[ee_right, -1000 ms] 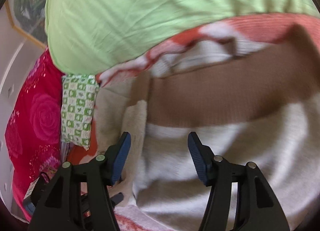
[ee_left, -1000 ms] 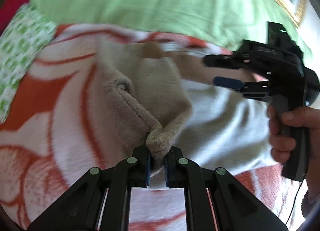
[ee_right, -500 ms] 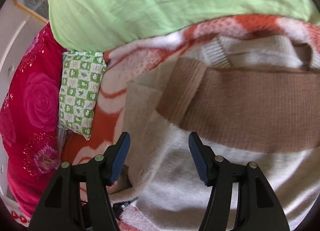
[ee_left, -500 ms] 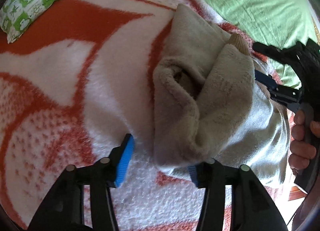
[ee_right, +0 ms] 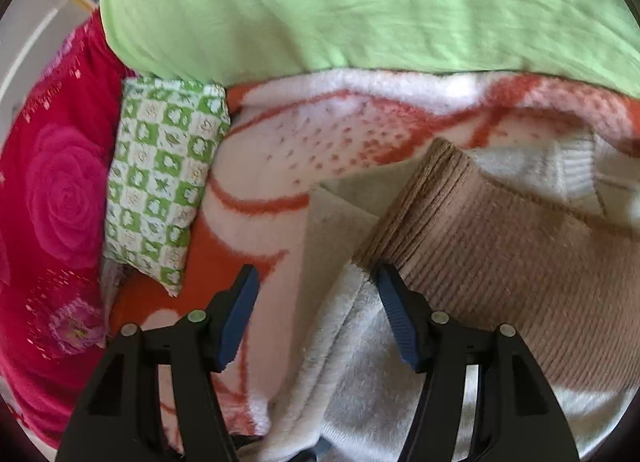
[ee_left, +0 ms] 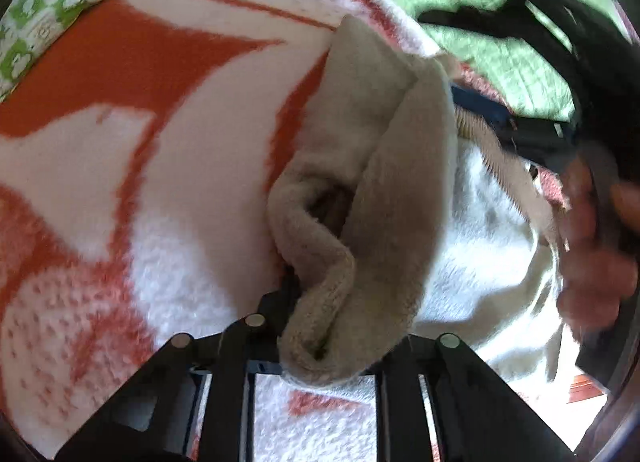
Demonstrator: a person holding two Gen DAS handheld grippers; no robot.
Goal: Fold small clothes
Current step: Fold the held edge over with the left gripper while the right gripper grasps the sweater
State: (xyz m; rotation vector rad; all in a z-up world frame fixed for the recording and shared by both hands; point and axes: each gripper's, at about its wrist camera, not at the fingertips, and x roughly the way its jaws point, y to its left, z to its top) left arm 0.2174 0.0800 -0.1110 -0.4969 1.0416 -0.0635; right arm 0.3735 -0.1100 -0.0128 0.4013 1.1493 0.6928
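Beige fleece garment with brown ribbed band point(ee_right: 492, 262) lies on orange-white blanket point(ee_left: 168, 165) near its far edge. Left gripper point(ee_left: 320, 346): jaw state cannot tell, fabric covers fingertips. Right gripper point(ee_right: 316, 322) spread wide over garment edge.

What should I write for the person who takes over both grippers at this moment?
Left gripper: a bunched fold of the garment lies between its fingers, hiding the tips; grip unclear.
Right gripper: open, over the garment's edge beside the brown ribbed band.
Garment lies on the orange-white blanket, partly folded.
Left to do: finish and flatten the fold.
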